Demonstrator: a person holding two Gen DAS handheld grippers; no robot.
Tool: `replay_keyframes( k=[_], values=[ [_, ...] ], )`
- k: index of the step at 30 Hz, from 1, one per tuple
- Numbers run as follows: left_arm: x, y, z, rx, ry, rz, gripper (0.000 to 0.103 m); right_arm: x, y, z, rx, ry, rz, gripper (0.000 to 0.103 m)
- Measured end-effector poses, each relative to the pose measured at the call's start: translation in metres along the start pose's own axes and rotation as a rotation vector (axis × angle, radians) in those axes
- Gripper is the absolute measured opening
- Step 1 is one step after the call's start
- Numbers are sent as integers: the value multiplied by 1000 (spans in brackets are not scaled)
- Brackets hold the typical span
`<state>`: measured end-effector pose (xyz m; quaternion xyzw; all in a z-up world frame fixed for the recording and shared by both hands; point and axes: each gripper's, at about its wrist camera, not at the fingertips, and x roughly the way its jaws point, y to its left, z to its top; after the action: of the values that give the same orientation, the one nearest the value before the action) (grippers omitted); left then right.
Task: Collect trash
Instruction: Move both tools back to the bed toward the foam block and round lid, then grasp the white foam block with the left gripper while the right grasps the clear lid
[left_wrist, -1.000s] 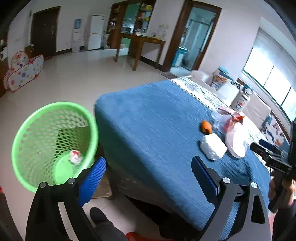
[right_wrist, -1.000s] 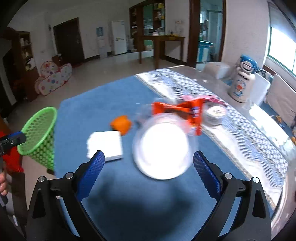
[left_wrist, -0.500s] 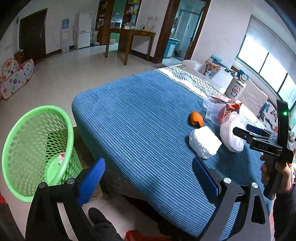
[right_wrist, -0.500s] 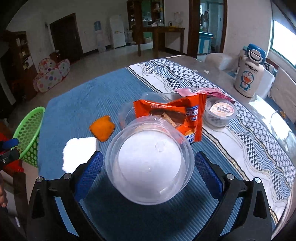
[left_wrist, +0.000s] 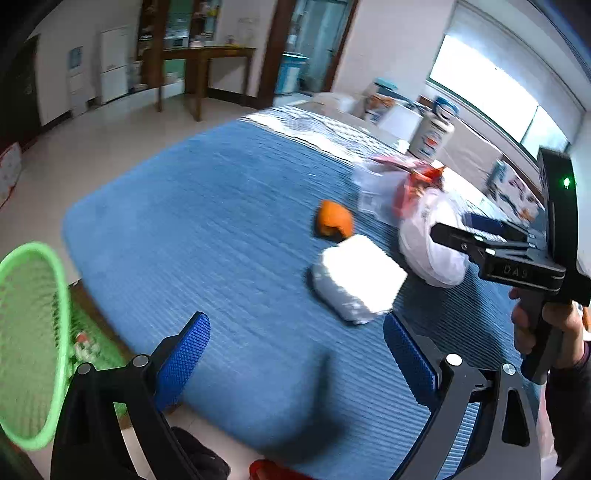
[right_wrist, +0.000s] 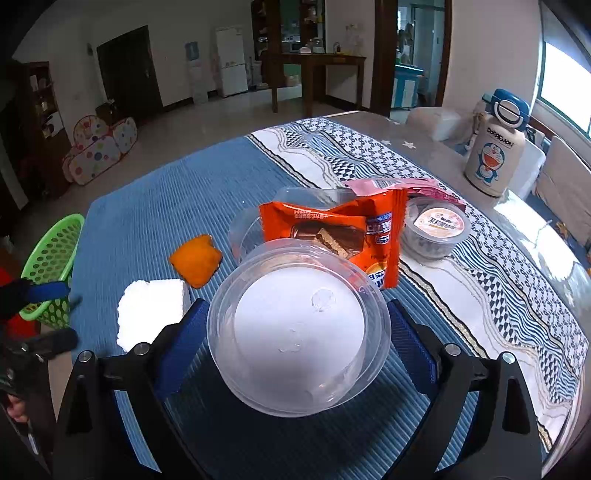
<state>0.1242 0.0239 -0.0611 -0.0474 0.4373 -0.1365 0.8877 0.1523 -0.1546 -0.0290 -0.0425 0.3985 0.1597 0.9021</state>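
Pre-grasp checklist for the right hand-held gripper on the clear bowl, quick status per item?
1. Clear plastic bowl centred between the right hand-held gripper fingers: ok.
2. Jaws closing, pads pressing on the rim: cannot tell.
3. Orange snack wrapper apart from the bowl: not ok, it overlaps the far rim.
4. Left hand-held gripper open, nothing between its fingers: ok.
5. Green basket beside the table, open top: ok.

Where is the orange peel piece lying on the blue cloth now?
In the right wrist view the orange peel piece lies left of centre on the blue ribbed cloth, just behind the white foam block and left of the orange snack wrapper.
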Motion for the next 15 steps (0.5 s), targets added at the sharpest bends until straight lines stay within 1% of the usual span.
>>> replay_keyframes(
  k=[5,11,15],
  values=[
    [21,-26,10,110,25,-43,92,-15,-9,3,36,-28,31,93],
    [46,-46,21,212,58,-70,92,-32,-24,2,77,-45,63,93],
    [58,-50,25,247,70,-77,92,-39,-34,-2,114,-46,79,93]
  ],
)
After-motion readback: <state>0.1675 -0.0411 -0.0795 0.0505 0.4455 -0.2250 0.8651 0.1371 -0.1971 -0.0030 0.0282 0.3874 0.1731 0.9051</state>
